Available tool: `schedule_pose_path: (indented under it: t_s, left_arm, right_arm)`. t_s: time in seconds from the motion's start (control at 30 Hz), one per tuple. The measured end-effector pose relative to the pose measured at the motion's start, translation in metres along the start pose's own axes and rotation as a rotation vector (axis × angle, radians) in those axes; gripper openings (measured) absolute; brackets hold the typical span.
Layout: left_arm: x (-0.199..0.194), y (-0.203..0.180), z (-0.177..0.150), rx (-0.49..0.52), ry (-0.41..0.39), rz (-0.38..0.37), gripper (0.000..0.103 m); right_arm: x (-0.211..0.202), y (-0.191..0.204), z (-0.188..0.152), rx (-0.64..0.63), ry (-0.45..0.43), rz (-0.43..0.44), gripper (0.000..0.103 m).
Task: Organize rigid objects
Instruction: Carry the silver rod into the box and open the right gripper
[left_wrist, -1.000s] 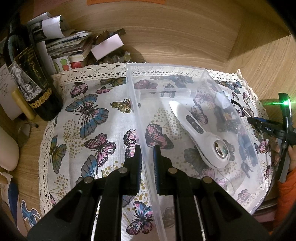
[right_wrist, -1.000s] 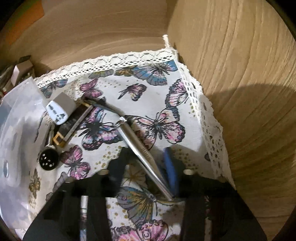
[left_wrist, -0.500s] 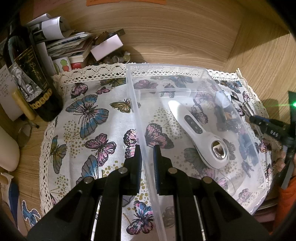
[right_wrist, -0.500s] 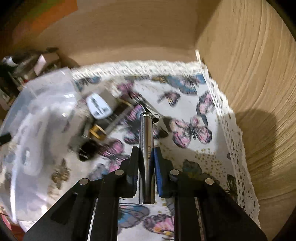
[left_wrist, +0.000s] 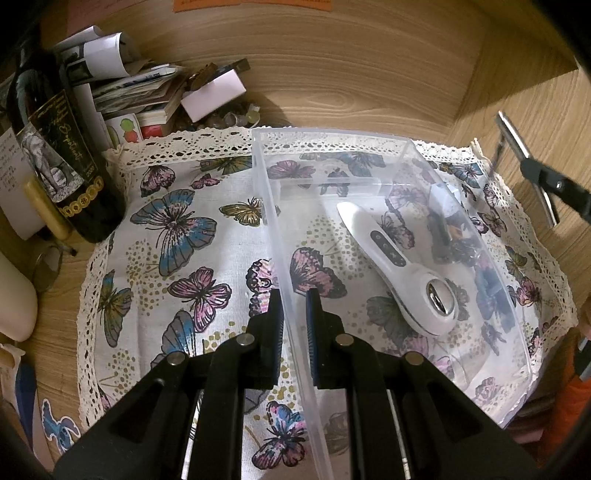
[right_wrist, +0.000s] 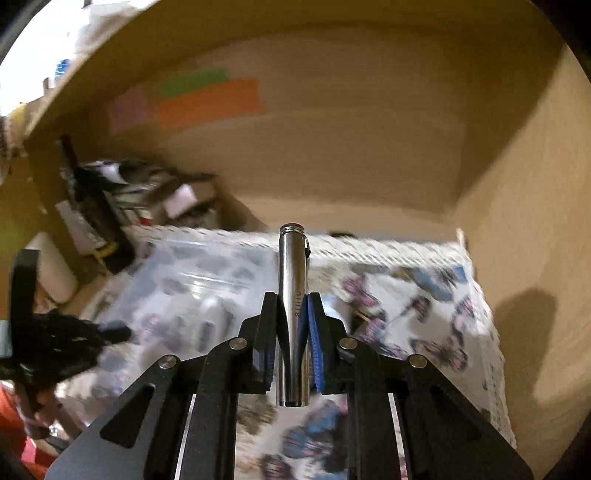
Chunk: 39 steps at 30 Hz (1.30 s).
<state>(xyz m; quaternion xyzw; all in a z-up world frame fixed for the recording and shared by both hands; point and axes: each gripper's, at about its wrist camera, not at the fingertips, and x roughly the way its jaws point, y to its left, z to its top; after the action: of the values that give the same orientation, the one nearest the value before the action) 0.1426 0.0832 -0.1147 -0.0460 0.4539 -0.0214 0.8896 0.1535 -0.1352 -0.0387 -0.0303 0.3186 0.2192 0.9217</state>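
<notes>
Both wrist views look forward, close over the shared butterfly cloth (left_wrist: 177, 236) and clear bin (left_wrist: 369, 177).

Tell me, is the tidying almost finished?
Partly. The white handheld device already lies in the clear plastic bin, whose wall the left gripper clamps. The right gripper holds a silver metal tube in the air. Small dark items remain beside the bin.
</notes>
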Motion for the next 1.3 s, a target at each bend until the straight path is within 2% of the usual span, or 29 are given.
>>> schedule_pose_path:
  t_s: [0.17, 0.33, 0.5, 0.7, 1.0, 1.1, 1.3]
  left_arm:
    - [0.0, 0.0, 0.0, 0.002, -0.002, -0.001, 0.011]
    - [0.0, 0.001, 0.0, 0.0, -0.004, -0.004, 0.011]
    - [0.0, 0.001, 0.0, 0.002, -0.004, -0.006, 0.012]
    - [0.001, -0.001, 0.0, 0.013, -0.004, -0.003, 0.012]
    - [0.001, 0.001, 0.0, 0.002, -0.009, -0.017, 0.012]
    - [0.001, 0.001, -0.001, 0.004, -0.009, -0.018, 0.012]
    - [0.001, 0.001, -0.001, 0.003, -0.008, -0.018, 0.012]
  right_arm:
    - [0.01, 0.033, 0.004, -0.064, -0.01, 0.059, 0.014]
    - [0.025, 0.06, 0.002, -0.116, 0.028, 0.109, 0.014]
    - [0.048, 0.079, -0.006, -0.158, 0.115, 0.139, 0.014]
    - [0.078, 0.091, -0.016, -0.206, 0.25, 0.134, 0.014]
    - [0.1, 0.1, -0.028, -0.277, 0.399, 0.154, 0.015]
    - [0.097, 0.102, -0.029, -0.297, 0.383, 0.143, 0.015]
    - [0.076, 0.094, -0.018, -0.28, 0.284, 0.122, 0.036]
